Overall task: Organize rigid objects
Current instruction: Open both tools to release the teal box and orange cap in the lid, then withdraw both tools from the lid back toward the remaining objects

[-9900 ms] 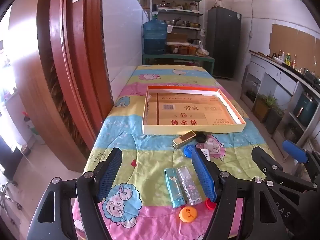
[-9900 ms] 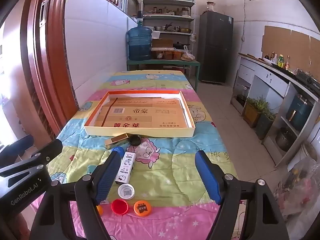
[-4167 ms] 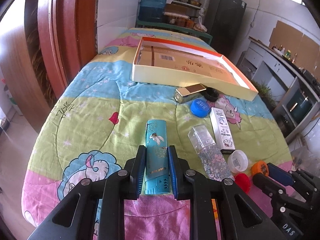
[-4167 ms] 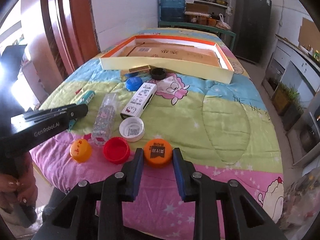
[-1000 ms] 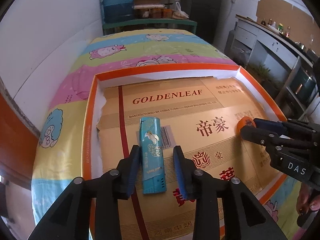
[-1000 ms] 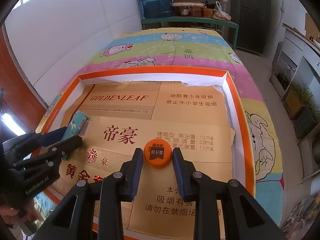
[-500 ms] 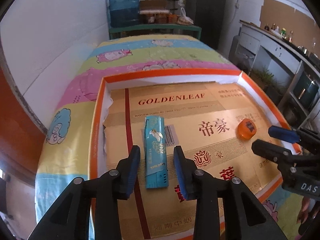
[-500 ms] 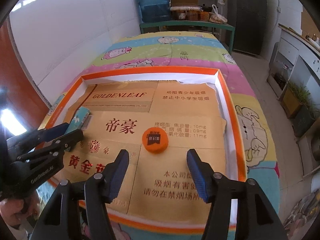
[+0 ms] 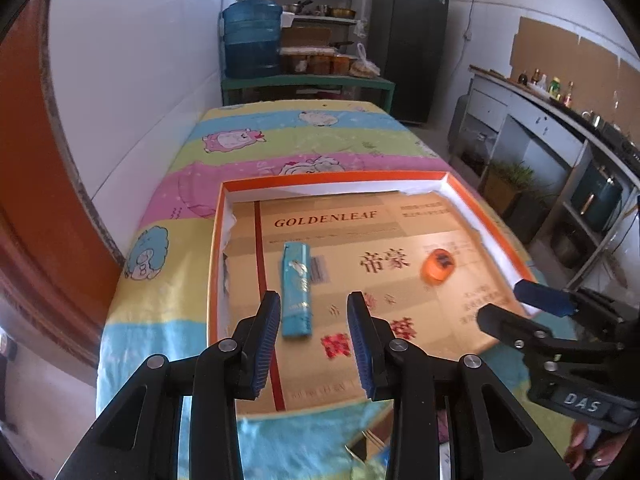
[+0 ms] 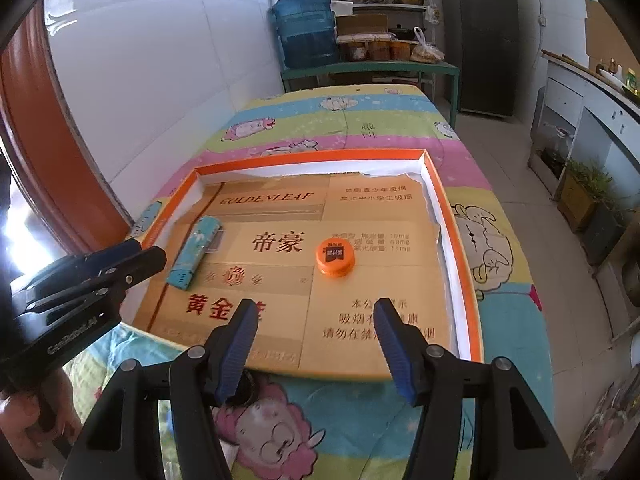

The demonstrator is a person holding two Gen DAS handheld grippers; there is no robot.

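Left wrist view: table [image 9: 280, 128] under a striped cartoon quilt runs away from the camera to a white tiled wall.
Tray [image 9: 214, 264]: wide shallow box with orange rim and white inner walls, on the quilt; floor lined with flattened tan cardboard printed GOLDENLEAF.
Water jug [image 9: 251, 36]: blue, on a green stand past the far end of the table.
Right gripper [image 10: 312, 316]: jaws stand wide apart, nothing between the pads; tips hang over the near part of the tray floor, short of the cap. In the left wrist view it shows at the right edge [image 9: 510, 306], over the tray's right wall.
Left gripper [image 9: 313, 312]: jaws partly apart, gripping nothing; the lighter's near end shows in the gap, close to the left pad, with clear cardboard between it and the right pad. Whether the left pad touches it, cannot tell. In the right wrist view it sits at the left [image 10: 148, 254], tips just short of the lighter.
Lighter [image 9: 297, 295]: teal, long, flat on the cardboard in the left half of the tray, long axis running near to far.
Cap [image 10: 335, 258]: orange, round, dark label on top, flat on the cardboard right of centre, well apart from the lighter.
Hand [image 10: 24, 424]: at lower left in the right wrist view, on the left gripper's handle.
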